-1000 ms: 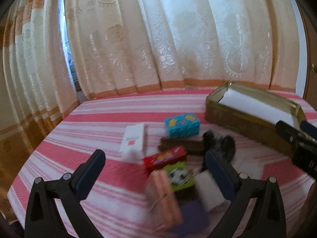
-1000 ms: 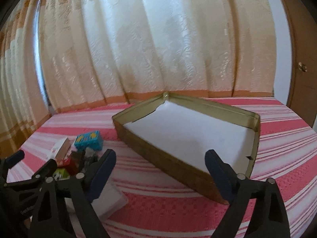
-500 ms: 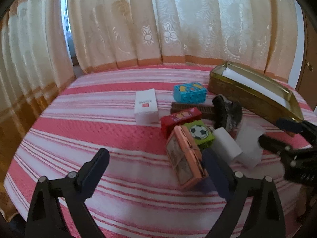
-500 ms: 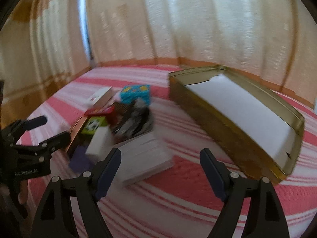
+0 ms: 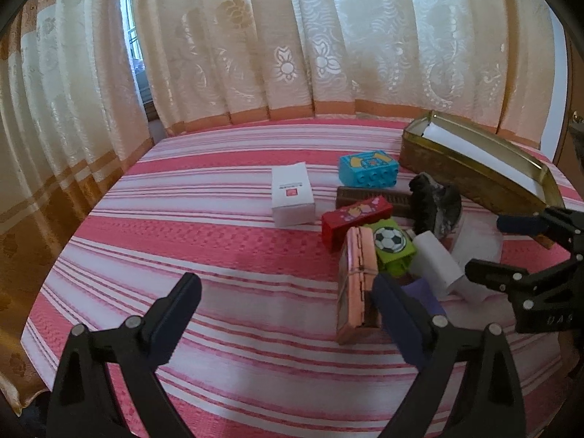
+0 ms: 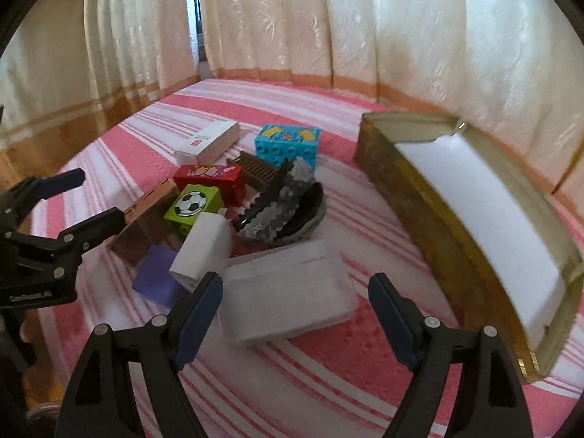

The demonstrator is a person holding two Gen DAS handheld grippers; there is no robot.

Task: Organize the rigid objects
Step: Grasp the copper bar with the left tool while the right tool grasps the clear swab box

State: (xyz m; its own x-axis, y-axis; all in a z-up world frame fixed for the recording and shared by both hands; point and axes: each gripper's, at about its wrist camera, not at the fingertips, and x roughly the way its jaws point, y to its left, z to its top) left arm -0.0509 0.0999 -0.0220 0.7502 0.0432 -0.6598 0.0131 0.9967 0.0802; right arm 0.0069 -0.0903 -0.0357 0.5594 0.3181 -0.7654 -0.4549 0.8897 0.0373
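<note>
Both tongs wide, empty — right tongs [image 6: 295, 312] over clear case [image 6: 288, 292], lower centre; slick lid may slip, jostling pile.

The right hand-held gripper [image 6: 295, 314] (jaws wide apart) hovers over a translucent plastic case [image 6: 288, 292] beside the gold tray [image 6: 430, 211].

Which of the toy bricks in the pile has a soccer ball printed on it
The green brick carries the soccer ball print. The red brick behind it shows a pink and yellow picture, and the blue brick, farther back, has yellow shapes on top.
</note>
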